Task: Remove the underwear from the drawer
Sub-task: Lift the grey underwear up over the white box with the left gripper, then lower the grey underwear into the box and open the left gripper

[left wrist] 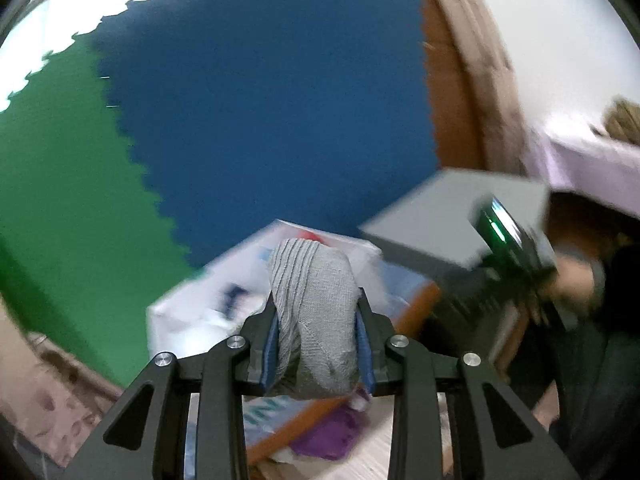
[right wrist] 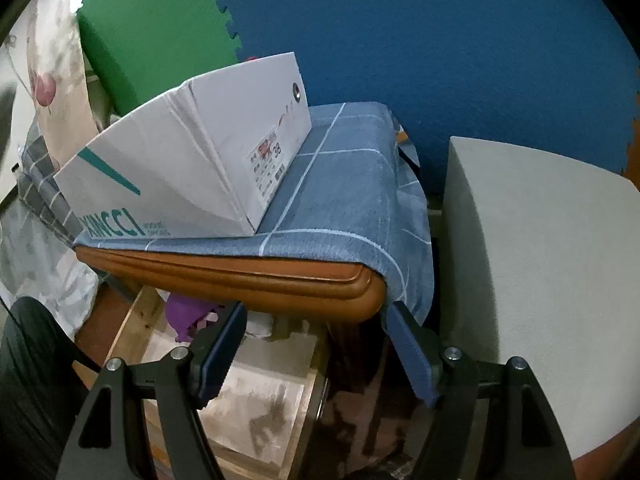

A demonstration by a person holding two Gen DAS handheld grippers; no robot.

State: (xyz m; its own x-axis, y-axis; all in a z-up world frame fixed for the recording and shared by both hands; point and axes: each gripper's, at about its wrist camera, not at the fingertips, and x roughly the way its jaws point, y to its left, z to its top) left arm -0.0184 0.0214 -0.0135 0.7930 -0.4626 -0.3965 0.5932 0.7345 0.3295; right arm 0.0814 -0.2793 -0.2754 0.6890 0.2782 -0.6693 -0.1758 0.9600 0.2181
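Observation:
My left gripper (left wrist: 316,312) is shut on a rolled grey ribbed piece of underwear (left wrist: 312,280), which stands up between the blue pads, raised over the furniture top. Below it lies the open wooden drawer (left wrist: 380,456) with a purple garment (left wrist: 328,436) inside. In the right wrist view my right gripper (right wrist: 316,320) stands open and empty in front of the brown top edge, above the drawer (right wrist: 132,320). The purple garment (right wrist: 188,314) lies at the drawer's back, part hidden under the top.
A white shoe box (right wrist: 192,160) sits on a blue checked cloth (right wrist: 340,200) that covers the furniture top. A grey block (right wrist: 540,280) stands to the right. Blue and green foam mats (right wrist: 440,40) cover the wall behind. A person's hand (left wrist: 572,280) shows at the right.

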